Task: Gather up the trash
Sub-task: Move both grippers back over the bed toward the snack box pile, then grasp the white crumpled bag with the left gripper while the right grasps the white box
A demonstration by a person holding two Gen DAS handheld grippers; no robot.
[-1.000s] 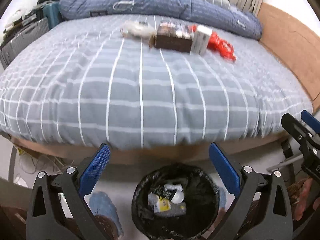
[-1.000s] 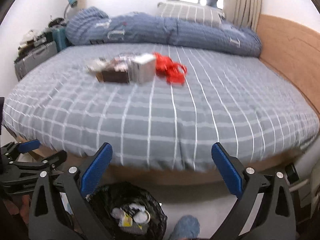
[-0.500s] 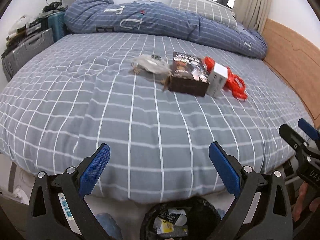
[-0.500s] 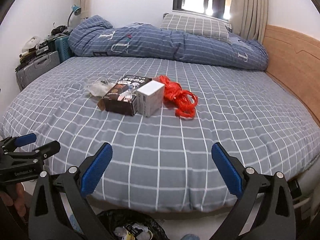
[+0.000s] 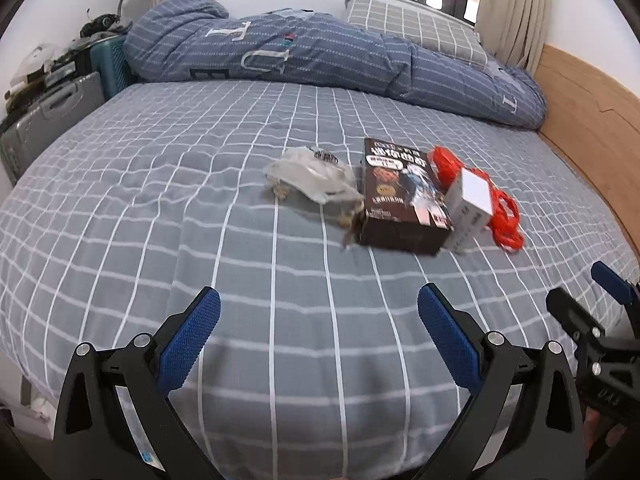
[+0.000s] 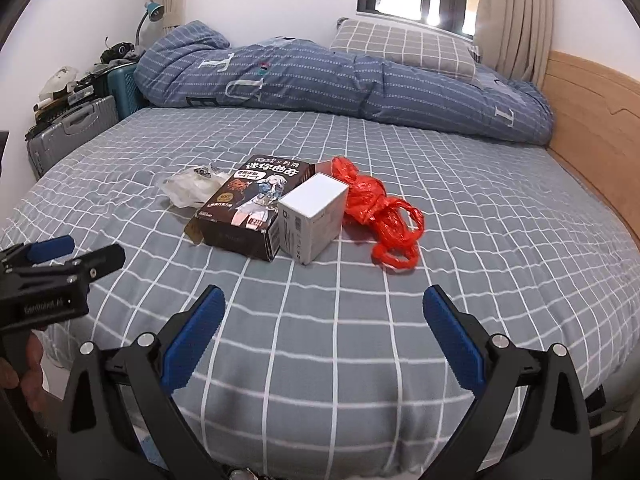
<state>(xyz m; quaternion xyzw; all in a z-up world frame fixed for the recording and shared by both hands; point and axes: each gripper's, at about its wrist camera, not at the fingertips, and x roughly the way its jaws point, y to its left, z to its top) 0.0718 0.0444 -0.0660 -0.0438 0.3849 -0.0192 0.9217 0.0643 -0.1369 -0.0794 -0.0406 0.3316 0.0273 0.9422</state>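
Both claws gape empty, left claw (image 5: 319,334) and right claw (image 6: 324,336) aimed at trash clustered mid-bed (image 6: 500,248) at twelve o'clock: brown box (image 6: 250,206) touching white box (image 6: 314,220), red bag (image 6: 380,216) at three o'clock, clear wrapper (image 6: 190,186) at nine, likely reachable together.

The sheet (image 6: 360,320) is matt checked cloth. The red bag (image 6: 380,210) is thin, shiny, crinkled plastic; the clear bag (image 6: 188,188) is cloudy film. The dark box (image 6: 250,206) is glossy printed card, the white box (image 6: 314,216) smooth card. The headboard (image 6: 592,120) is pale, smooth wood.
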